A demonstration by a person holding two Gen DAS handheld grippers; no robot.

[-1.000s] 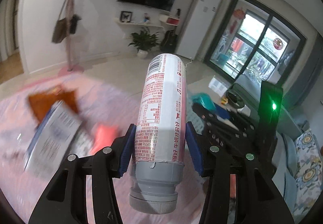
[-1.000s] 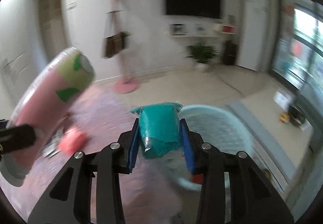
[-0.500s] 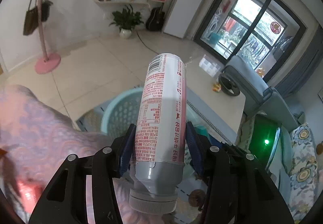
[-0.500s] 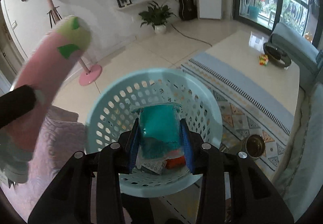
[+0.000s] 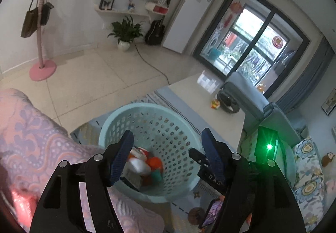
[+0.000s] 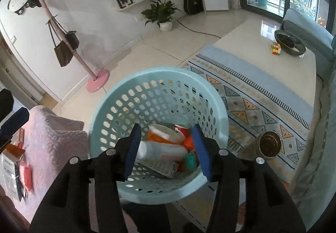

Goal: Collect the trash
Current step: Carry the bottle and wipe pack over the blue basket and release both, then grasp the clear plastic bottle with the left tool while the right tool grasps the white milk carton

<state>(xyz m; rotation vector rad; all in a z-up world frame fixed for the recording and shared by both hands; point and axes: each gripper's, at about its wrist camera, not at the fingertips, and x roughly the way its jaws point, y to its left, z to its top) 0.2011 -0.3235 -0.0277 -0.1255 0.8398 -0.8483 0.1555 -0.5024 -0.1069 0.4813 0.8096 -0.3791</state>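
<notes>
A light blue perforated basket [image 5: 117, 115] [image 6: 130, 84] stands on the floor below both grippers. Inside lie several pieces of trash: a pink-and-white bottle [image 6: 161, 150], a small teal wrapper [image 6: 190, 160], orange packets [image 5: 154, 162] and a printed box [image 6: 159, 168]. My left gripper [image 5: 168, 154] is open and empty above the basket's near side. My right gripper [image 6: 166, 149] is open and empty above the basket. More trash, a red packet [image 6: 26, 175] and a white box [image 6: 9, 174], lies on the pink patterned cloth [image 6: 52, 138] at the left.
A patterned rug [image 6: 262, 94] lies under the basket, with a metal can [image 6: 268, 144] on it to the right. A low white table [image 6: 273, 44] holds a dark bowl and a cube. A pink coat stand [image 5: 43, 67] is at the far left.
Both grippers have opened over the basket. The pink-and-white bottle has left the left gripper and the teal wrapper has left the right gripper; both now lie in the basket.
</notes>
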